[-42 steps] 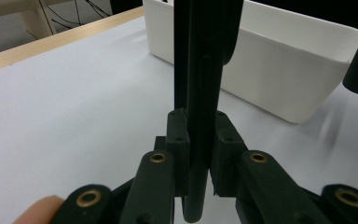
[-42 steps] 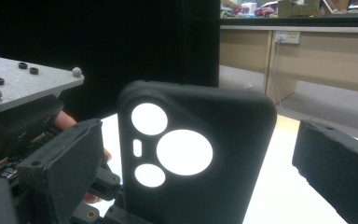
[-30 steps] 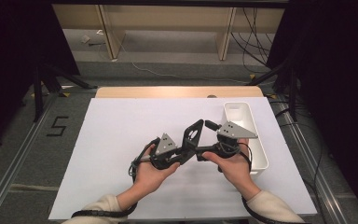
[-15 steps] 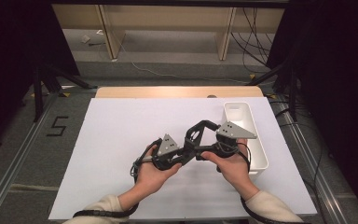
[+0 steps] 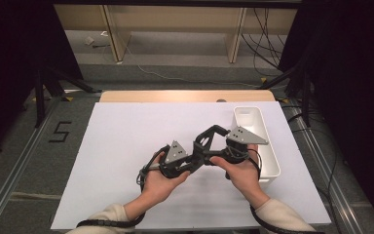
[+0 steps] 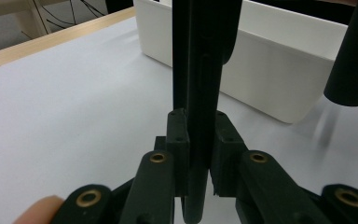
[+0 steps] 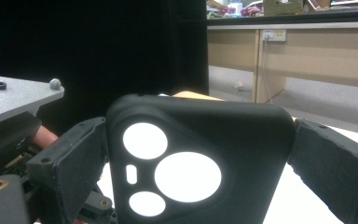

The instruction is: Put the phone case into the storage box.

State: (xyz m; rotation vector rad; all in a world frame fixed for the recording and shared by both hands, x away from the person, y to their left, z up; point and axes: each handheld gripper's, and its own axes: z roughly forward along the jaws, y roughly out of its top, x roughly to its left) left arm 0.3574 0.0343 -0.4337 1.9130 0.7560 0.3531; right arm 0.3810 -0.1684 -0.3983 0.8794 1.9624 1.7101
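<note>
Since both grippers pinched it at once, the black phone case [image 7: 200,163] sat just left of the white bin [image 5: 268,156]. Left gripper [image 6: 196,93] clamped its thin edge, right gripper [image 7: 196,186] squeezed its sides. Looked light, floppy, rubbery; edges seemed the safest hold.

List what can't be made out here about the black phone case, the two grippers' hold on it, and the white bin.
- Phone case: lower end cut off by the bottom edge of the right gripper view; in the high view it is too small to tell from the fingers.
- Left gripper: shut on the case's edge; fingers run past the top edge of the left gripper view.
- White bin: near end's inside hidden by the right gripper in the high view.
</note>
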